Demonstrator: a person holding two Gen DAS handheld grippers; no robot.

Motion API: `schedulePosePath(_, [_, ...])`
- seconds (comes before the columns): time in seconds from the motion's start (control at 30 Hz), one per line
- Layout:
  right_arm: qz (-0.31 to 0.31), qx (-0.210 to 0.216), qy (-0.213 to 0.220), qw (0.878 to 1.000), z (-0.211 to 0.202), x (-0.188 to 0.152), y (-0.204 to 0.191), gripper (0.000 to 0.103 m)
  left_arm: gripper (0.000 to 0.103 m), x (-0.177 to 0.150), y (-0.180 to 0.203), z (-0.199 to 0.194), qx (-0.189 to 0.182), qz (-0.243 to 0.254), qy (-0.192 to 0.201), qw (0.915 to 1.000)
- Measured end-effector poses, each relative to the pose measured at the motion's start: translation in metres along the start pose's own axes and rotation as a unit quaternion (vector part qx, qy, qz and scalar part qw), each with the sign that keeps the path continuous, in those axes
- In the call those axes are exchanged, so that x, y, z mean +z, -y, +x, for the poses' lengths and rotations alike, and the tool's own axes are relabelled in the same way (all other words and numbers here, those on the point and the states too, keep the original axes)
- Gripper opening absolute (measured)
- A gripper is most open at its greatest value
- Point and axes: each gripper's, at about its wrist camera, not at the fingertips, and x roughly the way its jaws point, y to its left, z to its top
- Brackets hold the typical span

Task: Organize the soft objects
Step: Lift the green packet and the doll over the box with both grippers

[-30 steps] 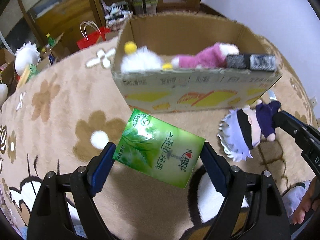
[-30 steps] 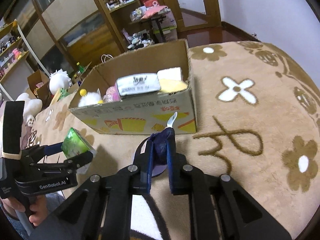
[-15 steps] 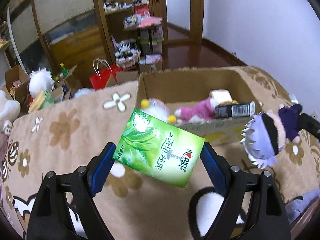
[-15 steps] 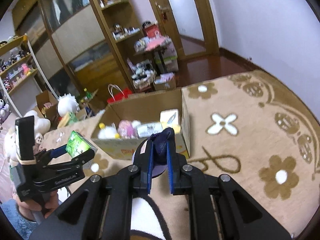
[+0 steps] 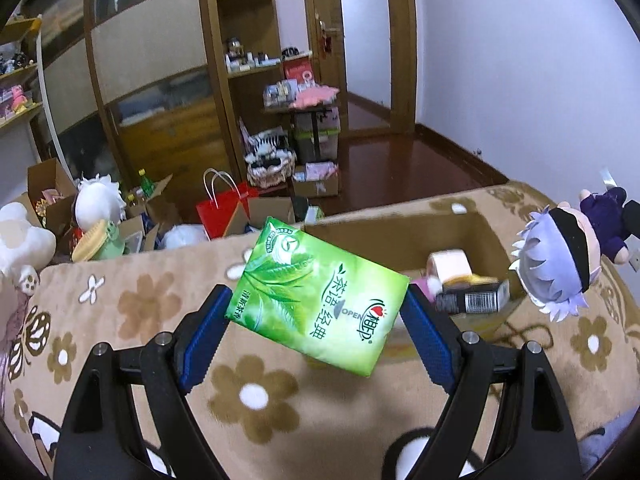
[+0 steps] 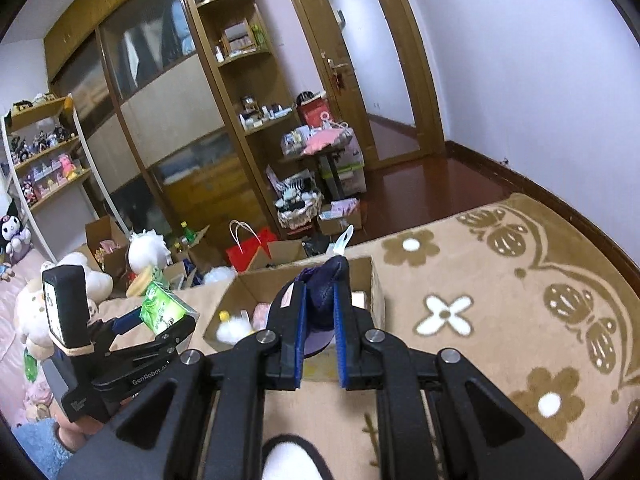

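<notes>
Your left gripper [image 5: 318, 316] pinching green tissue pack [image 5: 316, 296], your right gripper [image 6: 319, 334] clamping doll [image 5: 560, 252], cardboard box [image 6: 378, 292] ahead of both

Pretty clearly someone's lived-in bedroom or spare room at home: a big wooden wardrobe [image 6: 152, 128] with frosted panels fills the upper left of the right wrist view, with a wooden door [image 6: 372, 68] at top center and dark red wood floor [image 6: 432, 188] below it. Shelves of little figurines [image 6: 44, 156] sit at far left, plush toys [image 5: 96, 200] and a red gift bag [image 5: 222, 214] crowd the middle left, and a tan flower-patterned blanket [image 6: 500, 300] covers the lower right.
</notes>
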Motion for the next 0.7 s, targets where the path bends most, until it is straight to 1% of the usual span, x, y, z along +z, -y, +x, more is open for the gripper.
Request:
schedulePosePath(0.3, [0.005, 0.012, 0.025, 1.0, 0.019, 0.021, -0.001, 0.013, 0.084, 0.027, -0.003, 0.011, 0.017, -0.008, 0.043, 0.9989])
schedulePosePath(0.47, [-0.007, 0.011, 0.039, 0.999, 0.033, 0.035, -0.007, 0.014, 0.084, 0.035, 0.001, 0.02, 0.028, 0.0, 0.057, 0.998])
schedulePosePath(0.57, [-0.014, 0.01, 0.036, 0.999, 0.044, 0.039, -0.01, 0.014, 0.084, 0.038, 0.003, 0.029, 0.029, 0.002, 0.058, 0.9979])
schedulePosePath(0.7, [-0.023, 0.011, 0.026, 0.999, 0.061, 0.04, -0.011, 0.014, 0.084, 0.04, 0.005, 0.041, 0.027, 0.002, 0.05, 0.9984])
